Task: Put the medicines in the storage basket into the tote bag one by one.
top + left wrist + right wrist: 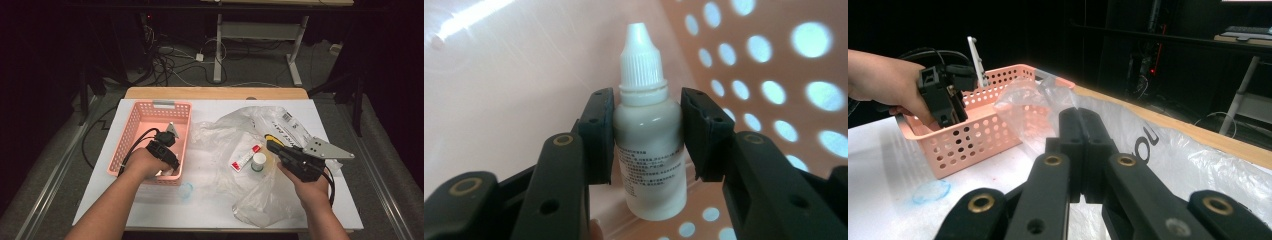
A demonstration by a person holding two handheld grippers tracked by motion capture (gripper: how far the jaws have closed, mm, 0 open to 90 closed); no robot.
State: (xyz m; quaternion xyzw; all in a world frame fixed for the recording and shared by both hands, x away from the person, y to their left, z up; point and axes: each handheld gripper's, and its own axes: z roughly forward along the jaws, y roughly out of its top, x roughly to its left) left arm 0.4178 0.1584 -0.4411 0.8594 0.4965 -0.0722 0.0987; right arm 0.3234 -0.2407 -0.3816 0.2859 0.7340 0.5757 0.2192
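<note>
My left gripper (647, 107) is down inside the pink perforated basket (131, 131), at its near right corner, shut on a small white dropper bottle (649, 150). Its pads press the bottle's shoulders, and the bottle points cap-first at the basket floor. In the high view this left gripper (169, 167) sits under the person's hand. My right gripper (272, 146) hovers over the crumpled clear plastic bag (235, 132). In the right gripper view the right gripper (1080, 117) has its jaws pressed together with nothing between them.
A white tube with a red cap (245, 157) and a small white jar (258, 161) lie on the bag at the table's middle. A round bluish clear lid (186, 190) rests on the white tabletop (150, 205) in front of the basket. Dark floor with cables lies beyond the table.
</note>
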